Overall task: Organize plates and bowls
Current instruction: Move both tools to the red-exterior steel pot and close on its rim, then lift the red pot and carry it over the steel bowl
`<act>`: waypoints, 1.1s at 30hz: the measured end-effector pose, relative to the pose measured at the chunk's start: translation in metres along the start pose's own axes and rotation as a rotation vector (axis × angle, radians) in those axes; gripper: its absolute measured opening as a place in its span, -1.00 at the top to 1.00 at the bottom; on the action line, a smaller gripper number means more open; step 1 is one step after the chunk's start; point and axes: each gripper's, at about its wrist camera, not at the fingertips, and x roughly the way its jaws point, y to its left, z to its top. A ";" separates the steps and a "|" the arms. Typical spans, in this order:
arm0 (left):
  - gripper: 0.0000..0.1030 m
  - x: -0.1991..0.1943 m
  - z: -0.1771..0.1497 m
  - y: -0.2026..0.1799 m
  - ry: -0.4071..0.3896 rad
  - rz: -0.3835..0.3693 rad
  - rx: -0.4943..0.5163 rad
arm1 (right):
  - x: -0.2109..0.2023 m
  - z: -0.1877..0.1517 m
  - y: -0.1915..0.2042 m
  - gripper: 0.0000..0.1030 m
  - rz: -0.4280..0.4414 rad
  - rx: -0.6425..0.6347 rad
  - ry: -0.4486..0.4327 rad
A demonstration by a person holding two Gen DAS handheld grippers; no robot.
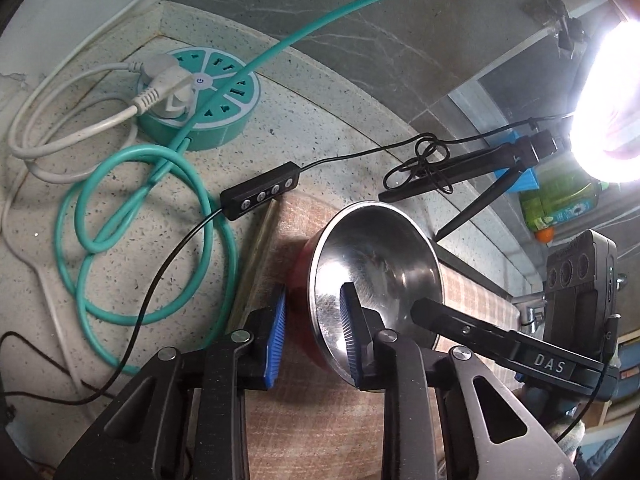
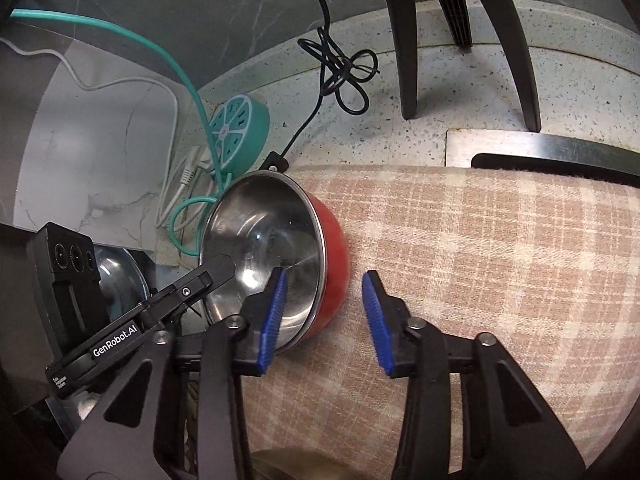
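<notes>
A steel bowl with a red outside (image 1: pixel 372 264) sits tilted on the checked cloth (image 1: pixel 320 432). My left gripper (image 1: pixel 316 332) has its blue pads on either side of the bowl's near wall, one inside and one outside, with a small gap. The same bowl shows in the right wrist view (image 2: pixel 276 248). My right gripper (image 2: pixel 326 316) is open around the bowl's red wall, its left pad inside the rim and its right pad off the bowl over the cloth (image 2: pixel 480 264). A second steel bowl (image 2: pixel 120 280) lies at the left, partly hidden.
A teal round power strip (image 1: pixel 200 100) with white and teal cables lies on the speckled counter (image 1: pixel 312 128). A black cable remote (image 1: pixel 260 192) and black tripod legs (image 2: pixel 408 40) stand behind the cloth. A bright lamp (image 1: pixel 608 100) glares at the right. A green bottle (image 1: pixel 560 196) is beyond.
</notes>
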 end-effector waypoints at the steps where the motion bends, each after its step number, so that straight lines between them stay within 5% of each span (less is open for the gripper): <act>1: 0.56 0.000 0.000 0.000 0.001 0.002 0.001 | 0.003 0.000 0.001 0.51 0.000 0.003 0.006; 12: 0.60 -0.007 -0.008 -0.009 -0.009 0.011 0.031 | -0.004 -0.007 0.011 0.55 -0.042 -0.039 -0.012; 33: 0.60 -0.078 -0.060 -0.038 -0.096 -0.021 0.105 | -0.073 -0.060 0.028 0.55 0.022 -0.093 -0.055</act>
